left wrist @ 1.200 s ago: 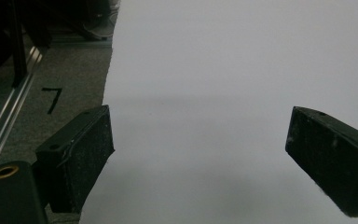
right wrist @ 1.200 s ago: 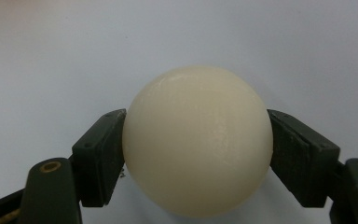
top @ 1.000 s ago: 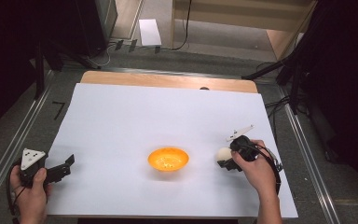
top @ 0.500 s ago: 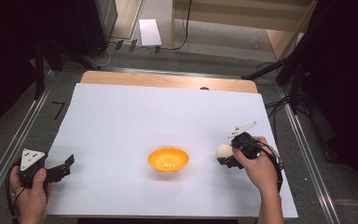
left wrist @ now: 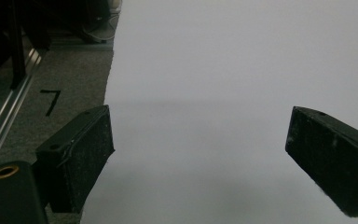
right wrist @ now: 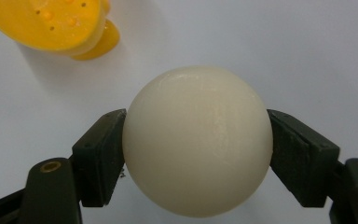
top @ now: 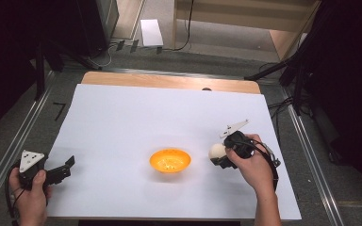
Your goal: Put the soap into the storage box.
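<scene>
At the lower right of the high view, the right gripper (top: 220, 157) pinches a smooth cream-white ball (right wrist: 196, 140) between both jaws, just right of the shallow orange plastic bowl (top: 170, 160) on the white-covered table (top: 136, 113). The left gripper (top: 62, 170), at the lower left, has its jaws spread wide over the table's edge, holding nothing.

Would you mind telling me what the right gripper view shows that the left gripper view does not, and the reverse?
The right gripper view has a white ball clamped between its jaws, with the orange bowl beyond it. The left gripper view has open jaws with nothing between them, plus grey floor bearing a black mark. Both look down on the white table sheet.
</scene>
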Action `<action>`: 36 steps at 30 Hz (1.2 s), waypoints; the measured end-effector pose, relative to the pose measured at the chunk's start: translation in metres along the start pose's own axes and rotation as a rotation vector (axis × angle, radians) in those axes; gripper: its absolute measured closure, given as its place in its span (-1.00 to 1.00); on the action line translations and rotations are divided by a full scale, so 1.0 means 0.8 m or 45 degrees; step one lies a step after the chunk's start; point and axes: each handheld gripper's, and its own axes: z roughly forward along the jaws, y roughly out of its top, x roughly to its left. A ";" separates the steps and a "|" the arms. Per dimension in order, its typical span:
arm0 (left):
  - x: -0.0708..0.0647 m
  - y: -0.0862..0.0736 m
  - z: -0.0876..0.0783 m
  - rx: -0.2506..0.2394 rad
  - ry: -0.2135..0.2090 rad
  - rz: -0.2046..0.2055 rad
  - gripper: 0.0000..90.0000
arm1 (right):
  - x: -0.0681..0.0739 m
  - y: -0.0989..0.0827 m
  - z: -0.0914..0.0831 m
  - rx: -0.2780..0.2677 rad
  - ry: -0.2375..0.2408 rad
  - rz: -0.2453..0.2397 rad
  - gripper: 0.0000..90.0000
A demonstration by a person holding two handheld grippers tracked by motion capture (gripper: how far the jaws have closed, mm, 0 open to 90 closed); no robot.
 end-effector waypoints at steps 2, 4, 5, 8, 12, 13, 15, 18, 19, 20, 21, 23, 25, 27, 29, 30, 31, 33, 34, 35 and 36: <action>0.000 0.000 0.000 -0.001 -0.001 -0.002 -0.82 | 0.005 0.007 0.000 0.001 0.003 -0.013 -0.45; 0.000 0.000 0.000 0.000 -0.001 0.000 -0.82 | 0.006 0.010 0.001 -0.006 0.004 -0.019 -0.45; 0.000 0.000 0.000 0.000 -0.002 0.000 -0.82 | 0.008 0.014 0.002 -0.006 0.015 -0.031 -0.45; 0.000 0.000 0.000 -0.001 -0.004 -0.006 -0.82 | 0.012 0.021 0.004 -0.008 0.021 -0.042 -0.45; 0.000 0.000 0.000 0.000 -0.003 -0.006 -0.82 | 0.017 0.029 0.007 -0.010 0.029 -0.055 -0.44; 0.000 0.000 0.000 0.001 -0.003 -0.006 -0.82 | 0.018 0.032 0.007 -0.012 0.032 -0.061 -0.45; 0.000 0.000 0.000 0.001 -0.003 -0.007 -0.82 | 0.022 0.037 0.008 -0.009 0.037 -0.073 -0.44; 0.000 0.000 0.000 0.001 -0.003 -0.008 -0.82 | 0.027 0.044 0.009 -0.011 0.043 -0.087 -0.44; 0.000 0.000 0.000 0.001 -0.004 -0.008 -0.82 | 0.031 0.049 0.009 -0.009 0.047 -0.098 -0.45; 0.000 0.000 0.000 0.001 -0.004 -0.008 -0.82 | 0.031 0.049 0.009 -0.009 0.047 -0.098 -0.45; 0.000 0.000 0.000 0.001 -0.004 -0.008 -0.82 | 0.032 0.050 0.010 -0.014 0.048 -0.107 -0.44; 0.000 0.000 0.000 0.001 -0.004 -0.008 -0.82 | 0.034 0.053 0.011 -0.011 0.050 -0.114 -0.44; 0.000 0.000 0.000 0.000 -0.004 -0.007 -0.82 | 0.037 0.056 0.012 -0.010 0.052 -0.122 -0.44; 0.000 0.000 0.000 0.000 -0.004 -0.008 -0.82 | 0.042 0.061 0.014 -0.002 0.065 -0.145 -0.45; 0.000 0.000 0.000 0.001 -0.004 -0.008 -0.82 | 0.044 0.062 0.014 0.004 0.065 -0.148 -0.45; 0.000 0.000 0.000 0.002 -0.004 -0.008 -0.82 | 0.048 0.065 0.015 0.004 0.070 -0.158 -0.44; 0.000 0.000 0.000 0.002 -0.004 -0.007 -0.82 | 0.048 0.065 0.015 0.004 0.070 -0.158 -0.44; 0.000 0.000 0.000 0.002 -0.004 -0.007 -0.82 | 0.054 0.071 0.019 -0.002 0.076 -0.178 -0.45; 0.000 0.000 0.000 0.002 -0.005 -0.008 -0.82 | 0.054 0.071 0.019 -0.002 0.076 -0.178 -0.45; 0.000 0.000 0.001 0.001 -0.005 -0.009 -0.82 | 0.055 0.073 0.020 0.002 0.077 -0.182 -0.45; 0.000 0.000 0.001 0.001 -0.005 -0.009 -0.82 | 0.057 0.075 0.022 0.003 0.080 -0.189 -0.44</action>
